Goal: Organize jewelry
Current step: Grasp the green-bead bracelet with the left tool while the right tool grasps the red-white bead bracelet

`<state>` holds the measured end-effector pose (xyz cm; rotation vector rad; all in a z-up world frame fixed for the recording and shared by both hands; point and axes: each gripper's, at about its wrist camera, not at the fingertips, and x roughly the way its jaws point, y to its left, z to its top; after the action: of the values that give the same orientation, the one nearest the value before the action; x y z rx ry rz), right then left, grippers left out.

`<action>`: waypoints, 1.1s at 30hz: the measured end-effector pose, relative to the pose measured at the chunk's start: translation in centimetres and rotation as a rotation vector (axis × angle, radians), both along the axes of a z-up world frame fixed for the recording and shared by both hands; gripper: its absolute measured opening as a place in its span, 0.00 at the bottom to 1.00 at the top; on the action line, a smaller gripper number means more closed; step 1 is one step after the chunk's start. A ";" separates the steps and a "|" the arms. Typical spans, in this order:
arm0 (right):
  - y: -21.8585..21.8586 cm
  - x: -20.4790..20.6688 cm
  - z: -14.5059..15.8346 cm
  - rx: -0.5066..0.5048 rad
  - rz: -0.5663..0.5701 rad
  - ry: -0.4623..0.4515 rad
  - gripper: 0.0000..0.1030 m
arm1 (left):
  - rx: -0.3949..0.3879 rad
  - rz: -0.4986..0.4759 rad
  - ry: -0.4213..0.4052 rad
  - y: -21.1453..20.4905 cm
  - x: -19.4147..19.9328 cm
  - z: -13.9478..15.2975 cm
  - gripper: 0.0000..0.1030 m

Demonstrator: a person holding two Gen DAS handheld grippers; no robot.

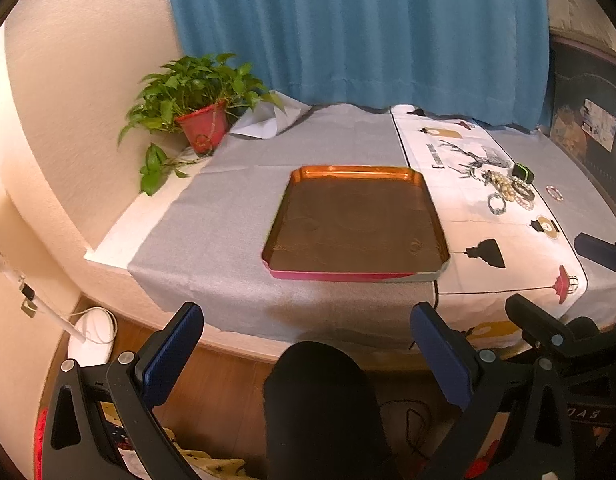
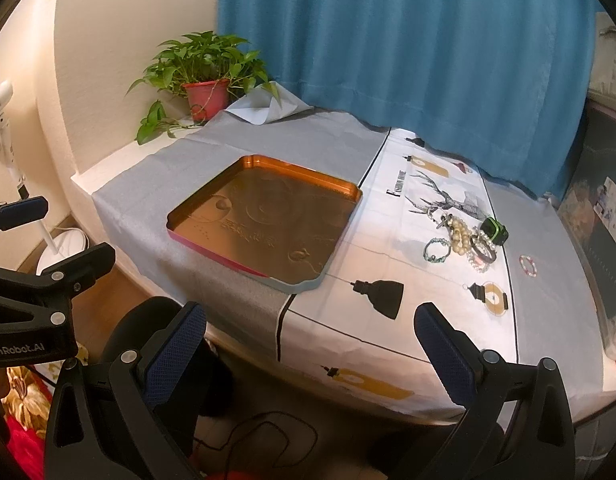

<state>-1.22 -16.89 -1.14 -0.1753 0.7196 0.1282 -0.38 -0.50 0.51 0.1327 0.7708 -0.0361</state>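
Left tool (image 1: 306, 344): I am holding it wide open and empty, short of the table's (image 1: 236, 208) near edge, aimed squarely at the tray (image 1: 428, 196), I judge so it can steady or receive.
Right tool (image 2: 310, 346): I am also keeping this one fully spread with nothing between its pads, hanging off the front of the table and pointing toward the printed cloth (image 2: 392, 320), which I read as lining up for a first pick.
Jewelry pile (image 2: 466, 240): it is lying bunched on the printed cloth, well to the right of the tray; I am seeing a pale bead strand (image 2: 460, 236), a small beaded bracelet (image 2: 436, 250) at its left edge, darker bangles overlapping on the right, and a small dark box with a green band (image 2: 494, 230) touching the heap at the back.
Stray ring (image 2: 528, 266): a small red-and-white hoop is sitting apart on the grey cloth further right.
Tray: it is sitting empty on the grey cloth, near the front edge, probably placed as the destination.
Progress: I am judging nothing sorted yet.
Next move: I am expecting to need a narrow, careful pinch on one loose piece, since the strands overlap and could drag neighbours along.
Surroundings: a potted plant (image 2: 206, 80) is standing in the far left corner, clear of the work.
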 end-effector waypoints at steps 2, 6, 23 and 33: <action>-0.4 -0.1 -0.2 0.013 -0.006 0.004 1.00 | -0.007 -0.018 0.022 -0.3 0.2 -0.3 1.00; -2.7 -0.4 -1.1 0.049 -0.052 0.017 1.00 | -0.004 -0.071 0.071 -1.7 1.0 -1.3 1.00; -27.3 5.2 -4.6 0.113 -0.490 0.025 1.00 | -0.004 -0.352 0.233 -20.0 12.0 -4.9 1.00; -40.8 18.2 -8.4 0.224 -0.587 0.133 1.00 | 0.051 -0.420 0.349 -28.7 22.8 -10.8 0.95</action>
<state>17.02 -57.73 -9.52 0.2630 0.8563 -0.3419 22.45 -29.23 -10.34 0.3414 1.0819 -0.4477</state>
